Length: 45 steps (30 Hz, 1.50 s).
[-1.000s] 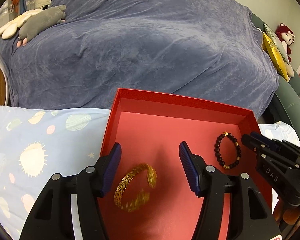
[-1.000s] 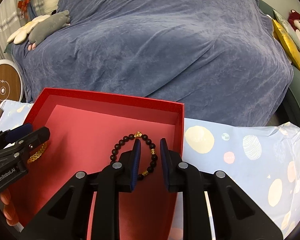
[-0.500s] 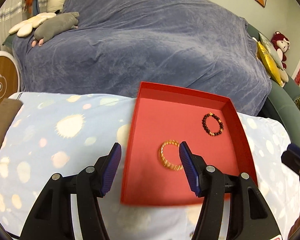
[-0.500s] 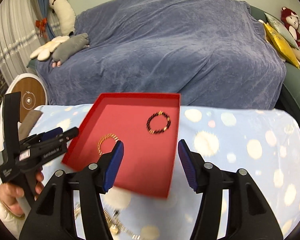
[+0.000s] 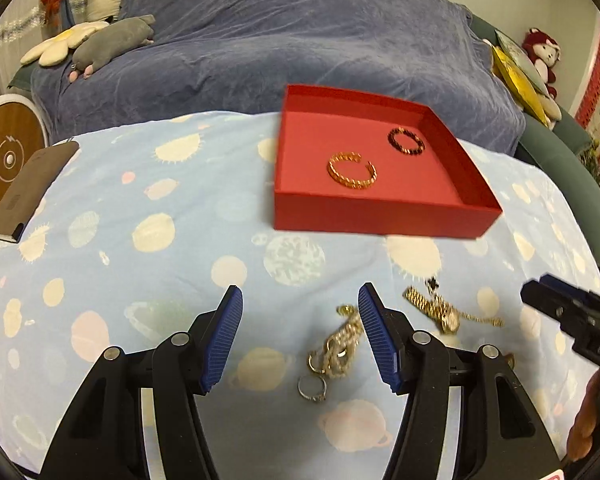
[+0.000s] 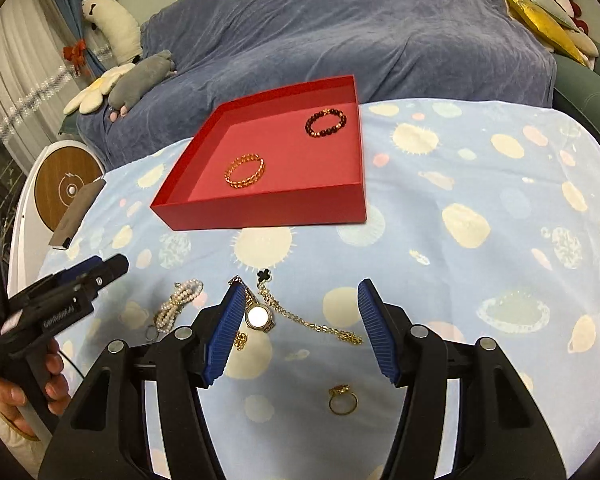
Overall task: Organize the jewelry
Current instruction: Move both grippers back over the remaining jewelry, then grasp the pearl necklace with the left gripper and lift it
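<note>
**Two bracelets in the tray, loose pieces on the cloth**

The left gripper (image 5: 300,334) hangs open and empty above a pearl bracelet (image 5: 342,344). In the red tray (image 6: 260,212) lie a gold bangle (image 6: 245,170) and a dark bead bracelet (image 6: 326,122). The right gripper (image 6: 298,330) stands open and empty over a gold watch (image 6: 259,316).

Even, soft indoor light; heavy fisheye bending

Beyond the jaws the red tray's (image 5: 380,212) near edge smears with motion blur in the left view; a watch face (image 6: 257,317) beside the right jaws glares white; corners vignette black.
</note>
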Available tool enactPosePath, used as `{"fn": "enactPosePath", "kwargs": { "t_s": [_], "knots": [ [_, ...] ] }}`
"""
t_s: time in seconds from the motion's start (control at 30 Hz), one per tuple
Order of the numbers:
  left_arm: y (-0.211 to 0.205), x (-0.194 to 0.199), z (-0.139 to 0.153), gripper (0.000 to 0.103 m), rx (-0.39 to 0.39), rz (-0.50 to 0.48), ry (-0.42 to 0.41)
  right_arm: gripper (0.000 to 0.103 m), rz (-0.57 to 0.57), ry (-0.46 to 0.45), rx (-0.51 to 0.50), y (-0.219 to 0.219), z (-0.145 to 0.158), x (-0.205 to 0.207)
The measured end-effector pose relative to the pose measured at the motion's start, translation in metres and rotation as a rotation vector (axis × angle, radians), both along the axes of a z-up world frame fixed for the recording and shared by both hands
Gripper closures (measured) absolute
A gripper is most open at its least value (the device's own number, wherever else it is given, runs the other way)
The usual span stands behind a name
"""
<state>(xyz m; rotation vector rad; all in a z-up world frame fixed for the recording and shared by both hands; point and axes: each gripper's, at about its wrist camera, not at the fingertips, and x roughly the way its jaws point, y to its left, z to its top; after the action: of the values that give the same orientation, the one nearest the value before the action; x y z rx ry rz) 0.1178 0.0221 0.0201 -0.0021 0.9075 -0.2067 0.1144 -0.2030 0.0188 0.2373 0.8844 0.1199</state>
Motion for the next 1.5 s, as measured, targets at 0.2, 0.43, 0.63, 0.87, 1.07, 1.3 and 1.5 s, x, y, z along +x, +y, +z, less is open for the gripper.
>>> {"fn": "enactPosePath", "kwargs": {
  "t_s": [0.2,0.43,0.63,0.87,1.07,1.3,1.5],
  "knots": [
    [-0.008,-0.009,-0.031,0.045,0.049,-0.053,0.038,0.044,0.051,-0.017,-0.076,0.021,0.001,-0.004],
    [-0.012,-0.016,-0.034,0.045,0.036,-0.071,0.032,0.038,0.063,-0.033,-0.152,0.031,-0.002,-0.010],
    [-0.020,-0.012,-0.037,0.045,0.041,-0.076,0.028,0.038,0.055,-0.023,-0.142,0.031,-0.006,-0.010],
    [-0.027,-0.007,-0.047,0.060,0.028,-0.096,0.056,0.038,0.046,-0.015,-0.136,0.031,-0.007,-0.008],
    [-0.029,-0.011,-0.050,0.085,0.033,-0.128,0.061,0.038,0.050,-0.013,-0.138,0.032,-0.007,-0.007],
    [-0.023,-0.021,-0.031,0.086,-0.023,-0.148,0.037,0.038,0.049,-0.015,-0.140,0.032,-0.007,-0.007],
    [-0.010,-0.030,-0.006,0.099,-0.125,-0.158,0.026,0.038,0.059,-0.019,-0.147,0.035,-0.007,-0.008]
  ]
}}
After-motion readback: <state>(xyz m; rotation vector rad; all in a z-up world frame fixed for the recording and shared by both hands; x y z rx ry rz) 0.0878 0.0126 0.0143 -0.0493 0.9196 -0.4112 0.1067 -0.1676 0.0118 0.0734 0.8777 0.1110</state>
